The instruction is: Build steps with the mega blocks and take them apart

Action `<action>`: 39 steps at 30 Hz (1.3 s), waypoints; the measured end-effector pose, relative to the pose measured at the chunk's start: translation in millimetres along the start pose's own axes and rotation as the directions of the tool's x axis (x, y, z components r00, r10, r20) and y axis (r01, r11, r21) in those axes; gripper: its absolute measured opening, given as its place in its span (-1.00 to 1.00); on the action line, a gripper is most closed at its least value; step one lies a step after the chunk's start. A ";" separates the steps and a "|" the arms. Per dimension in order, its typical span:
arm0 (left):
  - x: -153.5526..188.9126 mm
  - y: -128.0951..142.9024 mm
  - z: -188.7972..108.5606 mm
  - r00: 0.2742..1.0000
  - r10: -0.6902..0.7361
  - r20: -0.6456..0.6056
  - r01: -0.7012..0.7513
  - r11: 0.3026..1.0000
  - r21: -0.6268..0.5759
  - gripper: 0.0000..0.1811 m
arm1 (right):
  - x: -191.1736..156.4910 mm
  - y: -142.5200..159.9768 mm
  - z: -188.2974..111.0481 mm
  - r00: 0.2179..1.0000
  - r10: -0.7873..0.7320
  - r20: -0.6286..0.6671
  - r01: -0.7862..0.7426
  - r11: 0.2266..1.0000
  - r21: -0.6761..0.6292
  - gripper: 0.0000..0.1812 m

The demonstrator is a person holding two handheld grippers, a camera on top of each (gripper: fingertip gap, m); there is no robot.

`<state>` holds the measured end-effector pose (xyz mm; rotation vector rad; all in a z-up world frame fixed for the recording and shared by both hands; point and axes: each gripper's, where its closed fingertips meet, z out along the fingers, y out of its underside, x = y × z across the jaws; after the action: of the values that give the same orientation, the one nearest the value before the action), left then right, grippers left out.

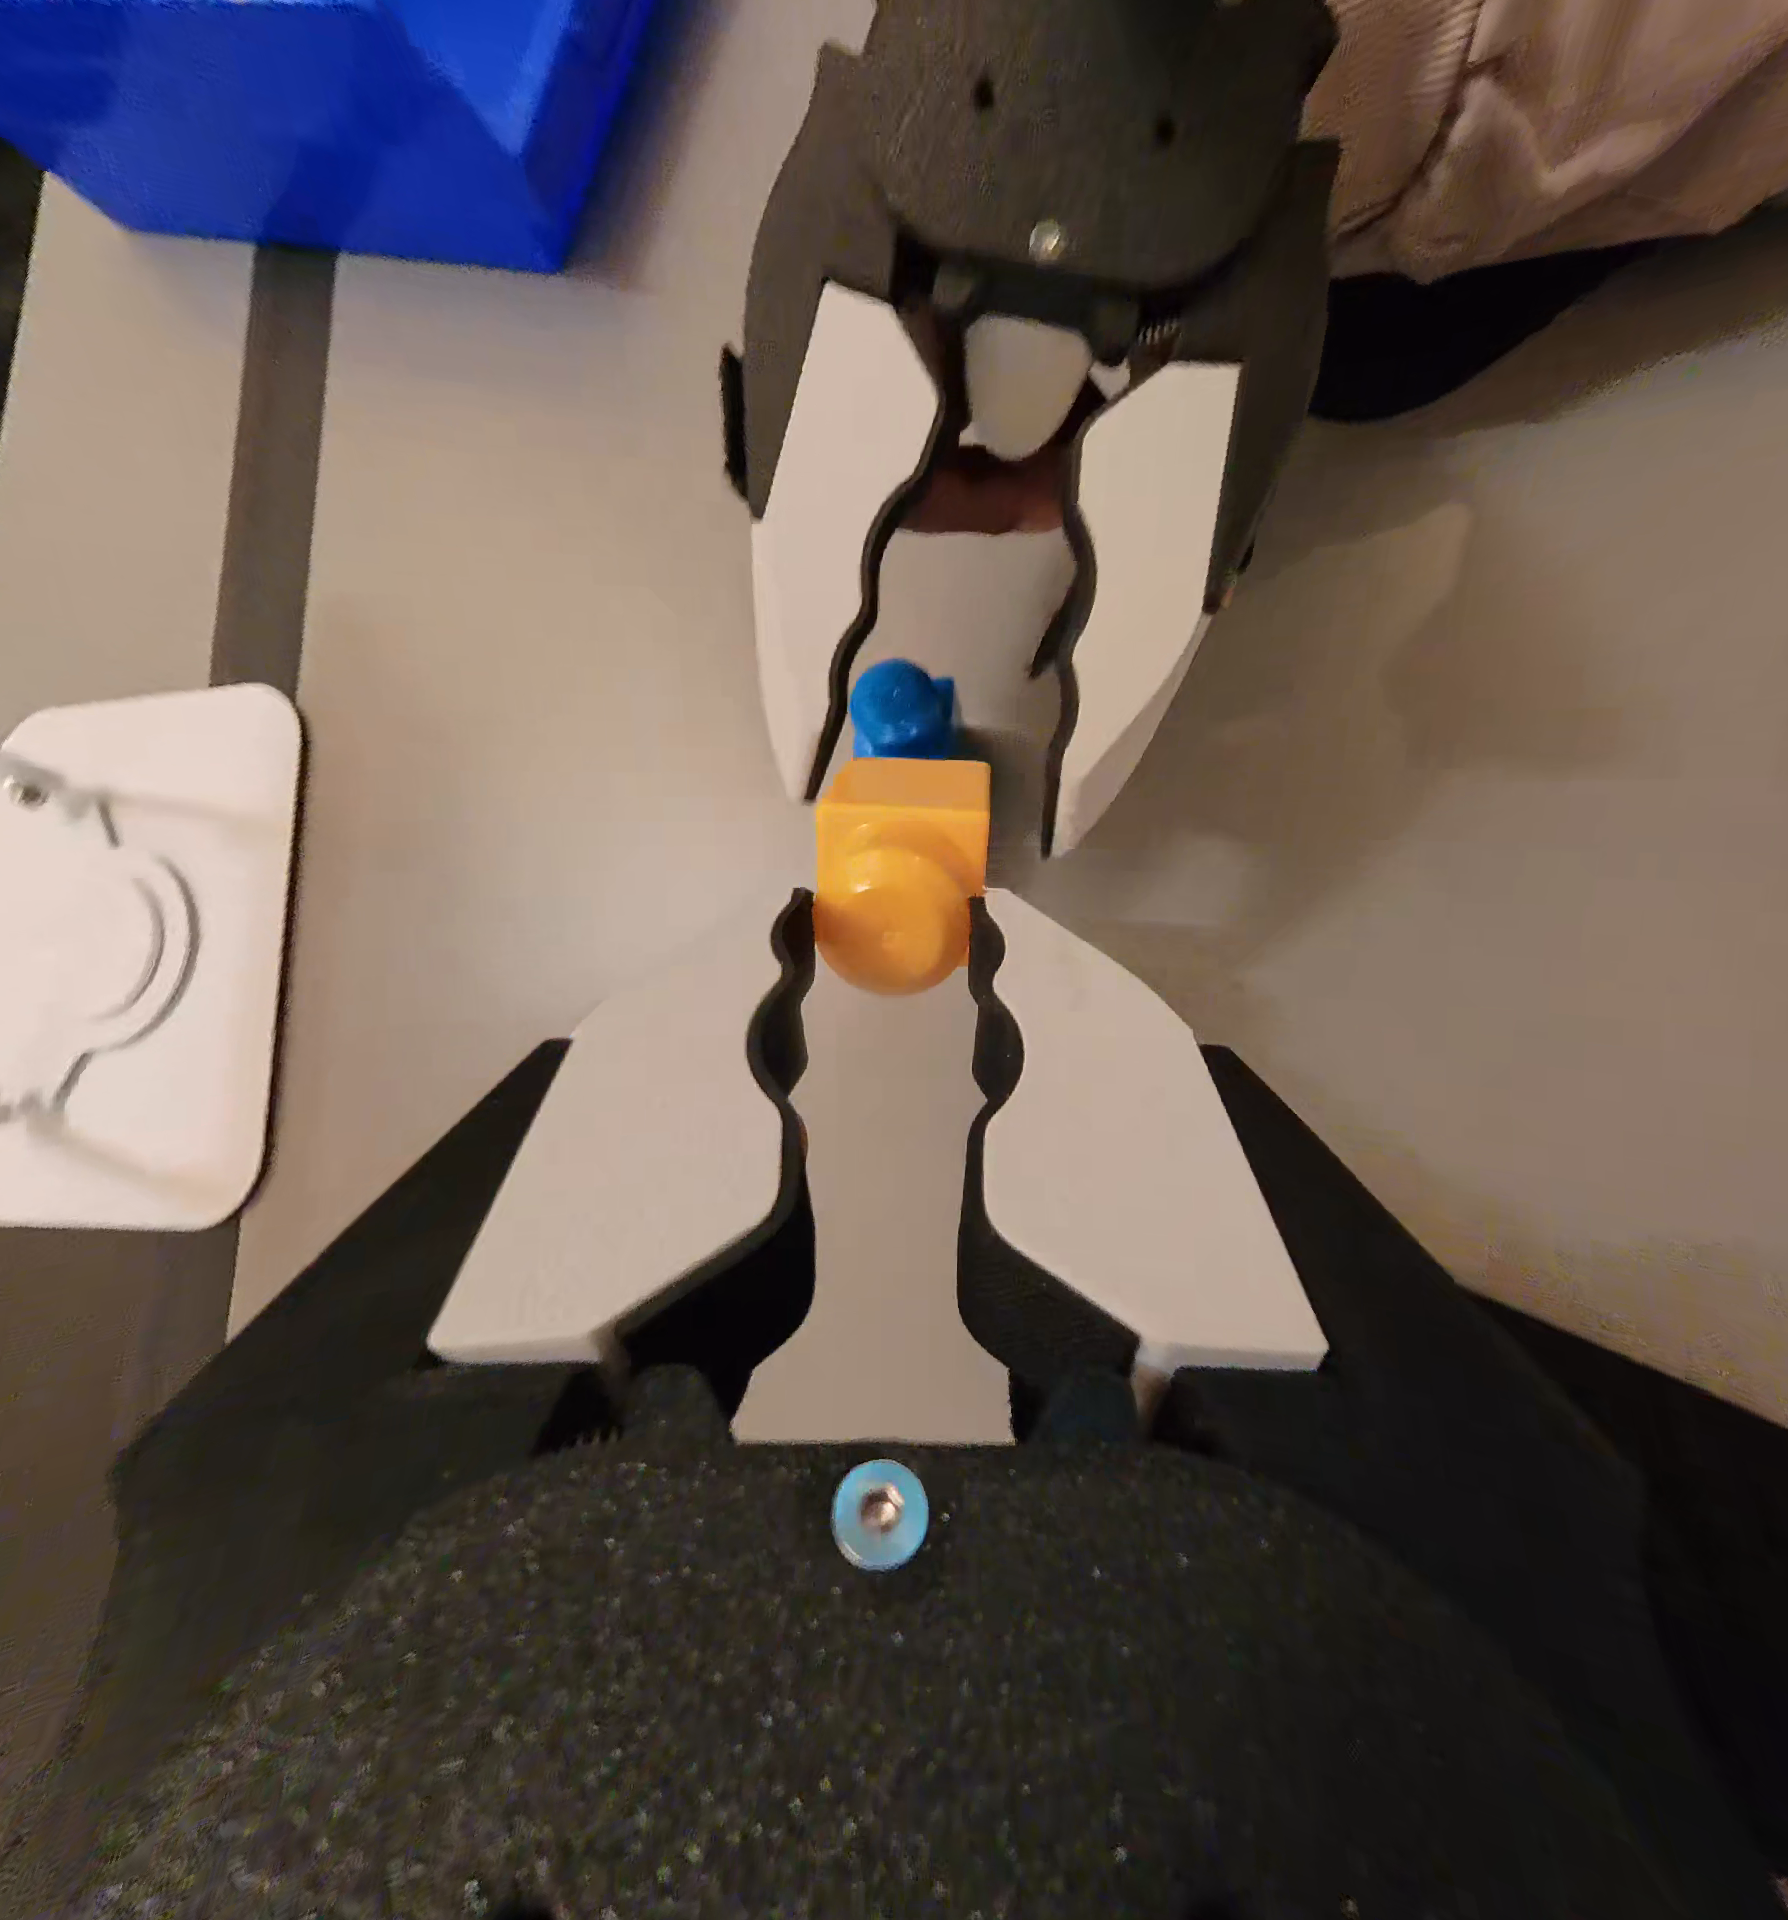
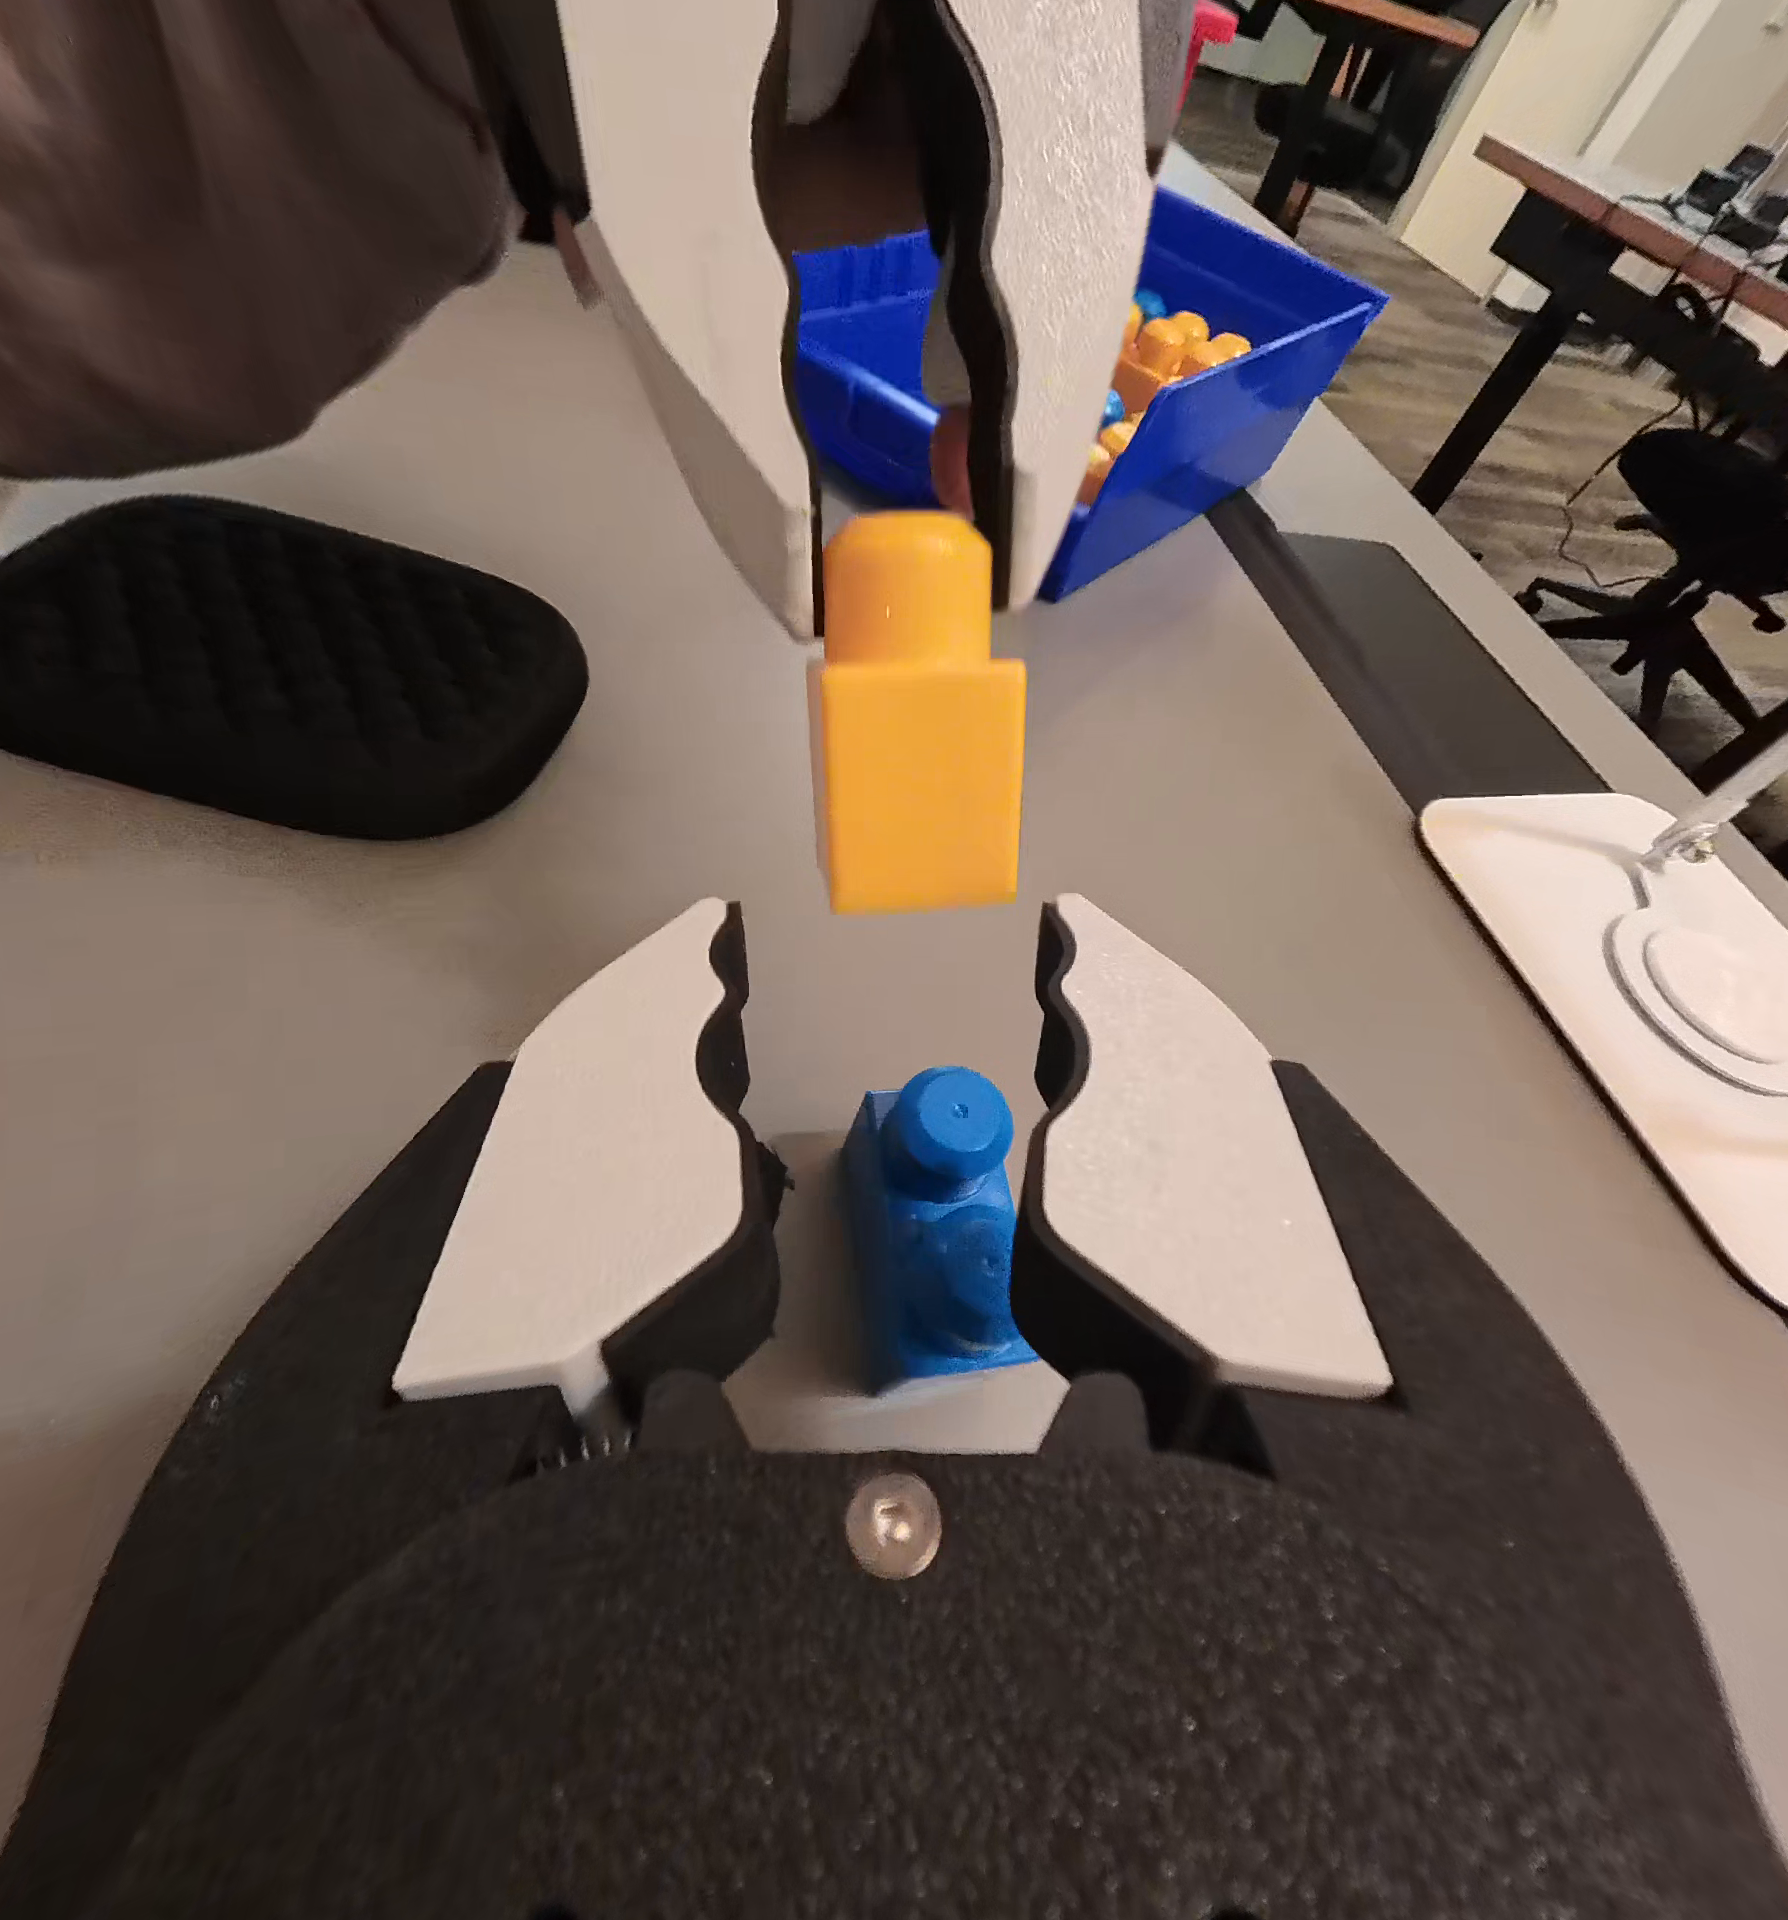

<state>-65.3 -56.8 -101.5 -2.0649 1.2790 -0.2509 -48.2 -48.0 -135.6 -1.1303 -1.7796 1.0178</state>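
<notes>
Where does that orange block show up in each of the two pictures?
Left wrist view: orange block at centre, its stud pinched between the left gripper tips.
Right wrist view: orange block just above centre, hanging from that gripper.
Shared landmark: blue block, just beyond or below it.

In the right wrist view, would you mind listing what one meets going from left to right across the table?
Black textured pad → orange block held by its stud in the left tongs → blue bin of blocks → white base plate.
</notes>
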 end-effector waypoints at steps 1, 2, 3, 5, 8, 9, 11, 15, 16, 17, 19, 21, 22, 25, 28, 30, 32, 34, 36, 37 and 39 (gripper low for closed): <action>2.0 -4.4 3.9 1.000 0.004 -0.012 -0.004 1.000 0.013 -0.68 | 0.2 0.5 0.2 1.000 -0.002 -0.002 0.002 1.000 -0.001 -0.41; 3.4 -8.3 6.8 1.000 0.006 -0.021 -0.006 1.000 0.026 -0.68 | 0.9 1.3 -0.2 1.000 -0.008 -0.006 0.008 1.000 -0.005 -0.44; 4.5 -11.6 8.8 1.000 0.010 -0.028 -0.009 0.999 0.037 -0.68 | 1.4 2.6 -1.1 1.000 -0.020 -0.010 0.020 1.000 -0.010 -0.54; 5.1 -16.2 10.5 0.999 0.020 -0.027 -0.019 0.998 0.060 -0.68 | 3.0 3.6 -4.1 0.999 -0.036 -0.018 0.036 0.999 -0.008 -0.59; 7.0 -28.0 7.7 0.999 0.005 -0.037 0.001 0.987 0.164 -0.64 | 2.1 -2.1 -10.8 1.000 0.001 0.027 -0.002 0.999 0.053 -0.60; 7.6 -32.0 6.8 0.999 -0.006 -0.041 0.015 0.978 0.206 -0.54 | 2.2 -5.8 -13.2 0.999 0.018 0.041 -0.021 0.996 0.082 -0.60; 10.4 -37.9 6.8 0.998 -0.030 -0.057 0.045 0.959 0.280 -0.43 | 2.1 -12.1 -17.0 0.997 0.038 0.061 -0.046 0.991 0.126 -0.60; 9.7 -41.5 12.4 0.997 -0.064 -0.040 0.074 0.928 0.366 -0.55 | -1.0 -19.4 -19.1 0.996 0.043 0.082 -0.056 0.984 0.169 -0.60; 10.3 -42.6 13.1 0.997 -0.068 -0.042 0.079 0.920 0.385 -0.61 | -2.1 -19.8 -18.8 0.995 0.041 0.085 -0.055 0.984 0.170 -0.60; 11.0 -43.9 13.2 0.996 -0.073 -0.044 0.084 0.911 0.403 -0.62 | -2.2 -20.7 -18.7 0.995 0.044 0.085 -0.059 0.983 0.175 -0.60; 10.9 -45.6 12.7 0.995 -0.087 -0.043 0.097 0.899 0.427 -0.62 | -2.4 -21.4 -19.5 0.994 0.052 0.095 -0.069 0.981 0.183 -0.60; 10.3 -46.3 12.5 0.994 -0.102 -0.040 0.109 0.888 0.447 -0.62 | -2.0 -21.8 -19.6 0.994 0.053 0.093 -0.069 0.981 0.184 -0.60; 9.4 -46.2 12.8 0.993 -0.111 -0.036 0.115 0.881 0.459 -0.62 | -1.4 -21.4 -19.3 0.994 0.054 0.090 -0.069 0.981 0.181 -0.60; 2.7 -42.9 11.7 0.986 -0.161 -0.031 0.155 0.852 0.501 -0.61 | 6.8 -13.0 -23.2 0.996 0.058 0.071 -0.067 0.989 0.133 -0.55; -8.2 -34.8 8.6 0.972 -0.231 -0.031 0.210 0.811 0.546 -0.61 | 25.0 26.0 -32.0 0.997 0.076 0.033 -0.074 0.996 -0.043 -0.37; -13.6 -26.9 9.6 0.965 -0.262 -0.029 0.234 0.798 0.555 -0.61 | 29.0 58.2 -37.0 0.994 0.105 0.041 -0.097 0.982 -0.164 -0.31; -15.4 -20.2 12.7 0.960 -0.276 -0.035 0.249 0.796 0.552 -0.61 | 25.7 81.9 -37.1 0.990 0.128 0.064 -0.109 0.963 -0.246 -0.28; -15.5 -16.2 16.3 0.958 -0.283 -0.046 0.261 0.794 0.549 -0.61 | 22.2 93.2 -30.9 0.990 0.121 0.073 -0.095 0.953 -0.287 -0.28; -14.5 -12.7 20.8 0.958 -0.284 -0.050 0.265 0.800 0.539 -0.62 | 16.7 97.0 -24.2 0.991 0.100 0.089 -0.068 0.949 -0.307 -0.29; -13.7 -10.9 23.0 0.958 -0.283 -0.052 0.266 0.803 0.533 -0.62 | 15.0 98.2 -21.8 0.992 0.092 0.092 -0.058 0.947 -0.315 -0.30; -12.3 -8.4 26.6 0.957 -0.283 -0.061 0.272 0.806 0.525 -0.61 | 13.9 102.3 -19.2 0.993 0.078 0.090 -0.043 0.941 -0.335 -0.31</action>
<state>-52.4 -32.1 -113.7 -1.7475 0.7663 -0.6405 -3.3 -1.8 -218.5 -1.3655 -2.0650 0.8419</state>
